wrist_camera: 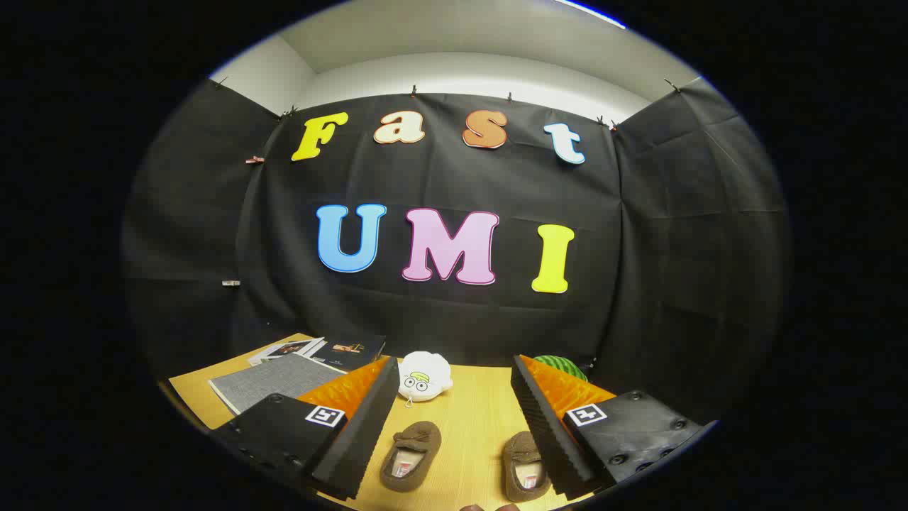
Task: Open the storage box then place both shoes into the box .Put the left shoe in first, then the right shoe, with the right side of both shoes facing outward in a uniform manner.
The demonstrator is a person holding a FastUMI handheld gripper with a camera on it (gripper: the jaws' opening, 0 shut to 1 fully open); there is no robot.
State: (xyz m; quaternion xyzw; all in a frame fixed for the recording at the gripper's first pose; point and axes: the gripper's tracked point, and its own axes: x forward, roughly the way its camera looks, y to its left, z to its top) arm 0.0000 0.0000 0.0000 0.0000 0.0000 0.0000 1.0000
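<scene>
Two small brown shoes lie on the wooden table [468,419], toes pointing away from me. One shoe [410,454] sits just inside my left finger [365,433]. The other shoe [525,465] lies close against my right finger [546,433], partly hidden by it. My gripper [454,426] hovers above them, open wide, with nothing held between its ribbed black pads.
A white plush toy [423,376] with a cartoon face sits beyond the fingers near the back wall. A green striped ball [562,366] peeks out behind the right finger. A grey mat [273,380] and dark booklets [347,351] lie left of the left finger.
</scene>
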